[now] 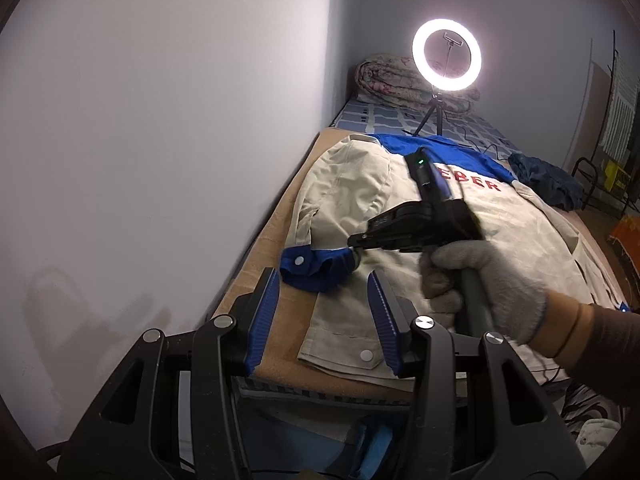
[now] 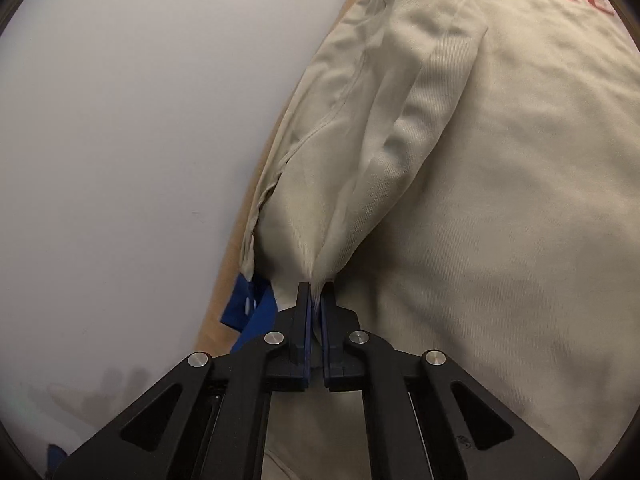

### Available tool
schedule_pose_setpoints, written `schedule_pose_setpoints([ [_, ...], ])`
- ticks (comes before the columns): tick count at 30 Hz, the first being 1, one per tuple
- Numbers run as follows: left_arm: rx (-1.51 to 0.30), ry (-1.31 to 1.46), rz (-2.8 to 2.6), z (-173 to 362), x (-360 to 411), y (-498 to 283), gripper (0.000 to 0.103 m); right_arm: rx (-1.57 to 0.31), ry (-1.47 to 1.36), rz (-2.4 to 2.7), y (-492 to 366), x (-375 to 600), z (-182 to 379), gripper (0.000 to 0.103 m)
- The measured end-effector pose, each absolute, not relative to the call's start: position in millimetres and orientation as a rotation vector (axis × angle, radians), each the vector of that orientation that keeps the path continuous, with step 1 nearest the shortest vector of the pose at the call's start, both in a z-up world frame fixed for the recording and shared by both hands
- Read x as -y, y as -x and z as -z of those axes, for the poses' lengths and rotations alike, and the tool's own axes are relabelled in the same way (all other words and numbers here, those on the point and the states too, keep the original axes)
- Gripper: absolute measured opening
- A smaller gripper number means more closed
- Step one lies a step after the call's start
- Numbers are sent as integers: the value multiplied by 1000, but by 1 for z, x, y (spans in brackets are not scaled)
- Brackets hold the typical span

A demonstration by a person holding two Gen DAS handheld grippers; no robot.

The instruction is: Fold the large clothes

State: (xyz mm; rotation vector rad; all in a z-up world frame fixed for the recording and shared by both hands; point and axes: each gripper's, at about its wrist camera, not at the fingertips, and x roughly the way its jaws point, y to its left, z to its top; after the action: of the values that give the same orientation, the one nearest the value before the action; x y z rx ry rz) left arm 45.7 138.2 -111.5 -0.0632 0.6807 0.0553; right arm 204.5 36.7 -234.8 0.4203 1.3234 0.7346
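Left tool (image 1: 323,300): your blue-padded jaws stand apart with nothing pinched between them; they hover above the near hem of the jacket, one pad over the tan bed cover, the other over the beige cloth
Hem snap (image 1: 366,355): a silver stud sits at the near corner of the jacket, just inside your right-hand pad
Blue cuff (image 1: 316,266): the sleeve end lies crumpled just beyond your left tool, with its own silver snap facing up
Right tool (image 2: 316,292): clenched on a fold of beige sleeve cloth just above the cuff; the fabric rises into the closed pads in a tight pleat
Right hand (image 1: 476,284): your grey knit glove wraps the tool's handle, reaching in from the right over the jacket body
Work jacket (image 1: 500,232): you have it spread back-up on the bed, beige with a blue yoke and red lettering across the shoulders, only partly readable
Sleeve (image 2: 360,140): it runs along the wall side of the jacket, folded inward over the body
Bed (image 1: 260,248): the tan cover shows as a strip between the jacket and the wall
Dark blue garment (image 1: 548,178): bunched at the far right edge of the bed
Ring light (image 1: 447,55): lit, on a small tripod beyond the collar
Rolled blanket (image 1: 392,76): in the far corner behind the light
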Motion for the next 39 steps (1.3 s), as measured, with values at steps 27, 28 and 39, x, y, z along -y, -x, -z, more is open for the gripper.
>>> schedule_pose_setpoints([
  [27,-1082,419,46,261,-173,-240,36,-1191,-260,-726,-203,28,188,9],
  [28,-1081,442,62,263,-173,-243,21,-1186,-257,-726,-201,29,186,9],
  [39,-842,309,4,193,-178,-227,4,-1177,-202,-707,-200,24,208,9],
])
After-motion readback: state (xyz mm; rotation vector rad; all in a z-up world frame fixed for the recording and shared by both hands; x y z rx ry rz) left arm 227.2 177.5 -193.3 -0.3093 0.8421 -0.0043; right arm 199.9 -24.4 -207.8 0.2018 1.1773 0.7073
